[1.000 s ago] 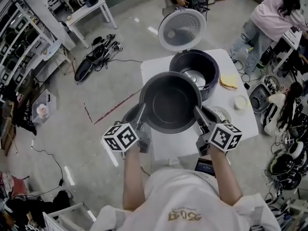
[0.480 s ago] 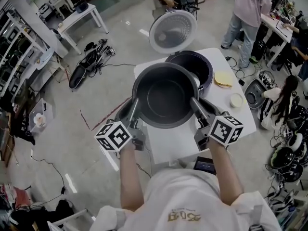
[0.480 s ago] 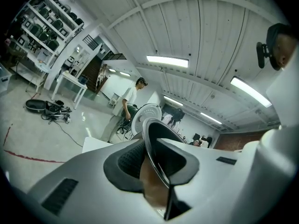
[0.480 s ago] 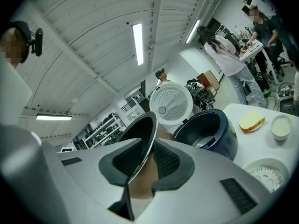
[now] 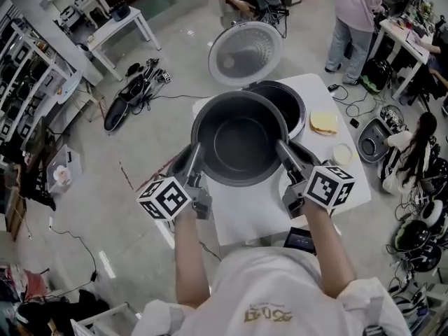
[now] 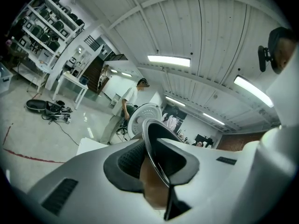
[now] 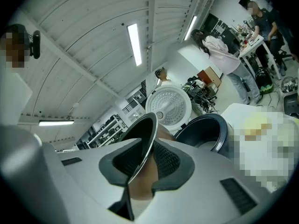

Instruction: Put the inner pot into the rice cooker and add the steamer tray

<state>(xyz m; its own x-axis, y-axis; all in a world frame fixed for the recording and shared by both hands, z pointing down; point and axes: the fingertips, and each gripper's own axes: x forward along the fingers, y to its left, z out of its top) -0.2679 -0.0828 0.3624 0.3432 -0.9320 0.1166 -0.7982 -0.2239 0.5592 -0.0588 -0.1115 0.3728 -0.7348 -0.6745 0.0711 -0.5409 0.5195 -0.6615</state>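
Note:
A dark inner pot hangs in the air above the white table, its far edge overlapping the open rice cooker. The cooker's lid stands upright behind it. My left gripper is shut on the pot's left rim and my right gripper is shut on its right rim. In the left gripper view the thin metal rim runs between the dark pads. The right gripper view shows the rim clamped likewise, with the cooker and lid ahead. No steamer tray can be told apart.
A yellow item on a plate and a small white bowl sit at the table's right side. A dark round shape shows under the pot. Another cooker and cables lie on the floor; people stand behind.
Both grippers have carried the pot up and away from me toward the cooker; it now covers more of the cooker's near rim. The grips are unchanged.

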